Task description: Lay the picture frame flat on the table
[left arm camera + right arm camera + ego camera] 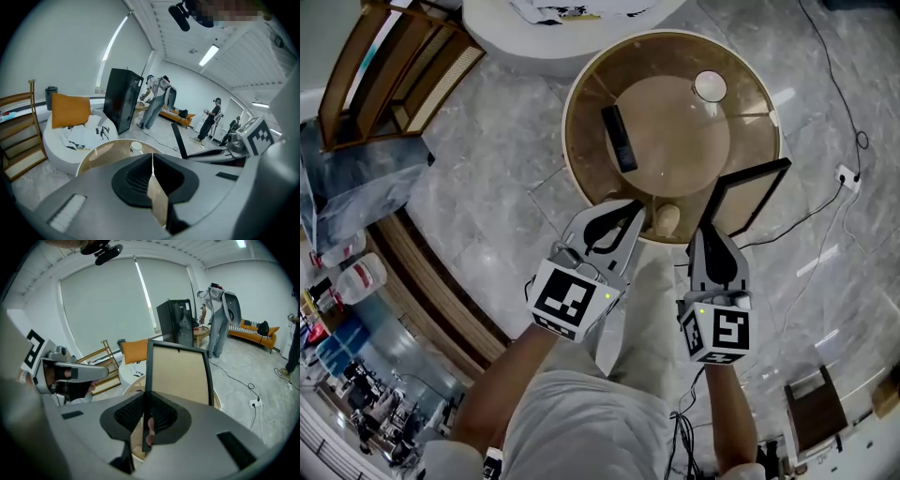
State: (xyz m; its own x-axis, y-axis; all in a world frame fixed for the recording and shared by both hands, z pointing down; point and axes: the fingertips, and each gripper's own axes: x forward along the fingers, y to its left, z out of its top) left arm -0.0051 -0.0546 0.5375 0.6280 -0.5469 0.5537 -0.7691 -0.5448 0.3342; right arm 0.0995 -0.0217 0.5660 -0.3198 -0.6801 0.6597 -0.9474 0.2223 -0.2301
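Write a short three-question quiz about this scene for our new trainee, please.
1. True or false: the left gripper is shut on the black-rimmed rectangular picture frame.
2. What lies on the round brown glass-topped table along with the small white cup? A) a black rectangular remote control B) a red book C) a green bottle
3. Is the picture frame lying flat on the table yet?
Key: 1. False; the right gripper grips its edge, and the left gripper's fingers are shut on nothing. 2. A. 3. No; it is held up on edge, not flat.
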